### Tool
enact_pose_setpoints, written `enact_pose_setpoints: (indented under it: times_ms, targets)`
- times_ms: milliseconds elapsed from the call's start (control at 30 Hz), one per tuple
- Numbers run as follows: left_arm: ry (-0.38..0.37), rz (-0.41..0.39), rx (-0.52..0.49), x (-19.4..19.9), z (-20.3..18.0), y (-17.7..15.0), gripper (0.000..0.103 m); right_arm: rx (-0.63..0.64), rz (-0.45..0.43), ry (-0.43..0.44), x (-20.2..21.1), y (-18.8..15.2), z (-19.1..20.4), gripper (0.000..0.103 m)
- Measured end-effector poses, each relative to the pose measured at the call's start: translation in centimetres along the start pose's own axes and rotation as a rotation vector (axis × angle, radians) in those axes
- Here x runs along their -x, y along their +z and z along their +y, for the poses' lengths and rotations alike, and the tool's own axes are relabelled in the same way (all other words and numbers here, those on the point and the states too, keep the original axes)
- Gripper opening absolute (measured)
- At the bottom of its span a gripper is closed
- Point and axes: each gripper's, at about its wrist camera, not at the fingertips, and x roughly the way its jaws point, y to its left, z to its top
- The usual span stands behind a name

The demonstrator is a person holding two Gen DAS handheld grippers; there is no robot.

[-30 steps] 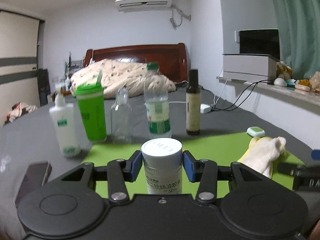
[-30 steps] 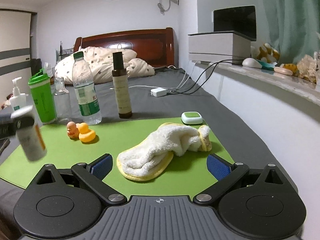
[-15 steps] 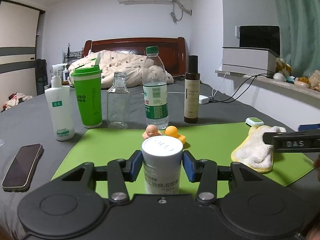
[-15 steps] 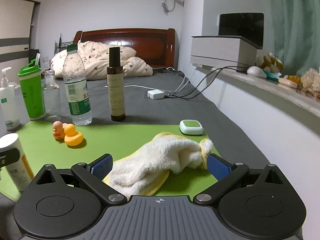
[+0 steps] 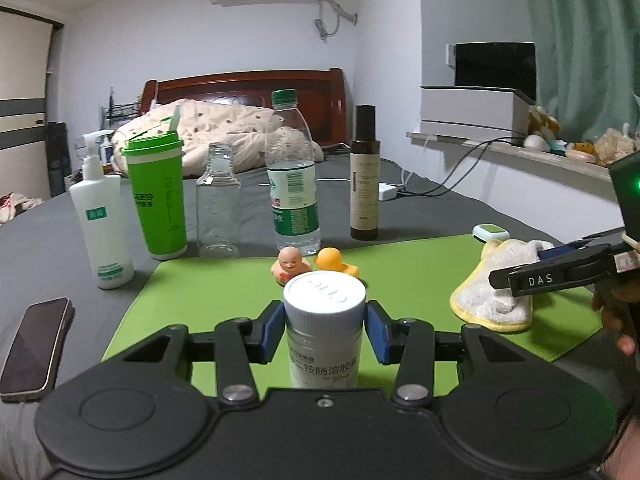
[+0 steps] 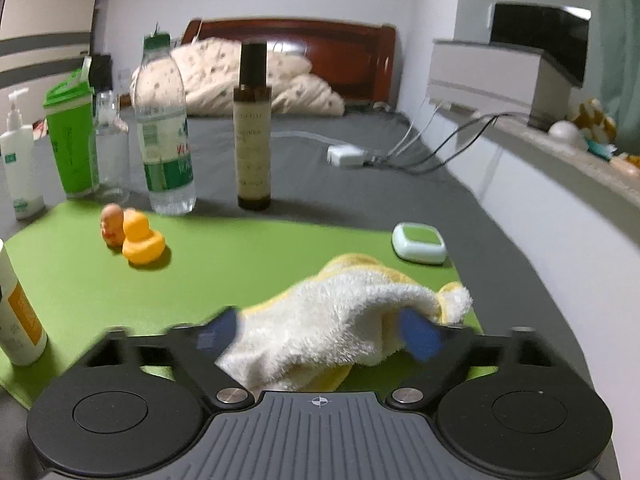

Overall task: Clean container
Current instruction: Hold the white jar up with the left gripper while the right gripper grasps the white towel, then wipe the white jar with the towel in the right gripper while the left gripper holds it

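A white pill bottle (image 5: 324, 320) with a ribbed white cap stands upright over the green mat (image 5: 408, 264), and my left gripper (image 5: 325, 332) is shut on it just below the cap. The same bottle shows at the left edge of the right wrist view (image 6: 16, 320). A fluffy white and yellow cloth (image 6: 340, 312) lies crumpled on the mat's right end. My right gripper (image 6: 320, 334) straddles the cloth, its jaws closing with the cloth between the blue pads (image 6: 420, 336). From the left wrist view, the right gripper (image 5: 516, 276) reaches in over the cloth (image 5: 496, 284).
Along the mat's far edge stand a white pump bottle (image 5: 102, 220), a green tumbler (image 5: 158, 200), an empty glass bottle (image 5: 218, 204), a water bottle (image 5: 294, 180) and a brown spray bottle (image 5: 364, 176). Two rubber ducks (image 5: 312, 264) sit mid-mat. A phone (image 5: 34, 344) lies left; a small green box (image 6: 418, 242) right.
My right gripper moved forward and down over the cloth, and its jaws narrowed around it. The left gripper kept its hold on the pill bottle and barely moved.
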Motion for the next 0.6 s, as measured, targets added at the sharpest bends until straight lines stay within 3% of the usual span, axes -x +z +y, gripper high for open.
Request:
enact_pose_setpoints:
  times_ms: [167,367,400,600]
  targets:
    - [-0.027,0.002,-0.018,0.0,0.2,-0.1,0.043,0.017,0.022,0.027,-0.2,0.3,-1.0,0.06]
    - [-0.038,0.005,-0.022,-0.1,0.3,-0.1,0.043,0.008,0.053,0.052,-0.8,0.5,-2.5,0.032]
    - [-0.041,0.006,-0.023,-0.1,0.4,-0.1,0.043,0.005,0.055,0.058,-0.8,0.5,-2.7,0.02]
    - [-0.064,0.005,-0.028,-0.1,0.8,-0.1,0.043,0.006,0.006,0.102,0.1,0.4,-3.2,0.012]
